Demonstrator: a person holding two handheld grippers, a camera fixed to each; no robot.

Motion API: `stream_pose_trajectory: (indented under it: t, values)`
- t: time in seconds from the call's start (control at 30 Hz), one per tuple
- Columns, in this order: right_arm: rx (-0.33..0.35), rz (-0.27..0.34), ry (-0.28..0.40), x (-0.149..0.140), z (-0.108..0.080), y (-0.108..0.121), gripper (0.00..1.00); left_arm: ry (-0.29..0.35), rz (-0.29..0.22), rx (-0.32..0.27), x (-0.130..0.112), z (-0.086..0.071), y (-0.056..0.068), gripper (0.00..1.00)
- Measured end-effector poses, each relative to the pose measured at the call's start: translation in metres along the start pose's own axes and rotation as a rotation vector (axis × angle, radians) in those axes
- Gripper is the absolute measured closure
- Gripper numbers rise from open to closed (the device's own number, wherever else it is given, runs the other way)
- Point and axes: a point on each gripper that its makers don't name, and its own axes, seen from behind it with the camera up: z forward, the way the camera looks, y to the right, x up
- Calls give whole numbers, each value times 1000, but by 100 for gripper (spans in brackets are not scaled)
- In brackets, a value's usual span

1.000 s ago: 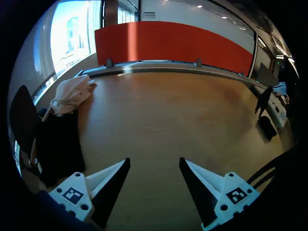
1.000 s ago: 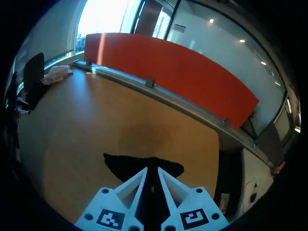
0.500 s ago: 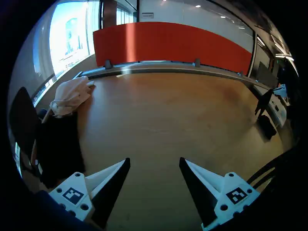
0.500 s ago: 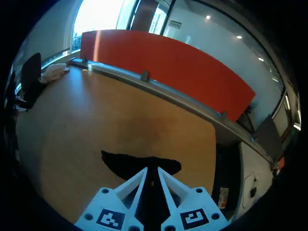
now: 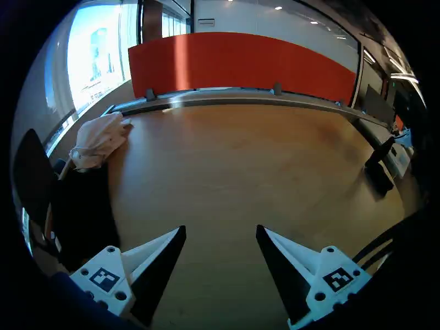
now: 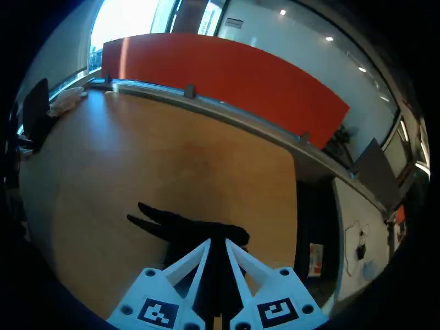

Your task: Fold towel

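My right gripper (image 6: 217, 245) is shut on a black towel (image 6: 181, 225). The towel spreads just past the fingertips over the wooden table (image 6: 143, 165) and trails off to the left. My left gripper (image 5: 220, 234) hangs open above the table (image 5: 236, 159) with nothing between its fingers. A dark shape (image 5: 379, 165) stands at the table's right edge in the left gripper view; I cannot tell what it is. A crumpled beige cloth (image 5: 99, 140) lies at the far left corner, also seen small in the right gripper view (image 6: 66, 100).
A red partition (image 5: 242, 58) and a metal rail (image 5: 231, 96) run along the table's far edge. A black chair (image 5: 33, 170) and a dark cloth (image 5: 82, 212) sit at the left side. The table's right edge (image 6: 294, 209) drops to the floor.
The black towel in my right gripper has shifted and now trails further left, and that view has swung right. The left gripper has barely moved; the dark shape at the right edge has tilted.
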Motion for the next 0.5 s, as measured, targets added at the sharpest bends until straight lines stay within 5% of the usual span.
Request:
stream_pose_trajectory:
  t: [0.5]
  values:
    - [-45, 52, -126, -80, -8, 15, 96, -4, 11, 0, -2, -4, 3, 5]
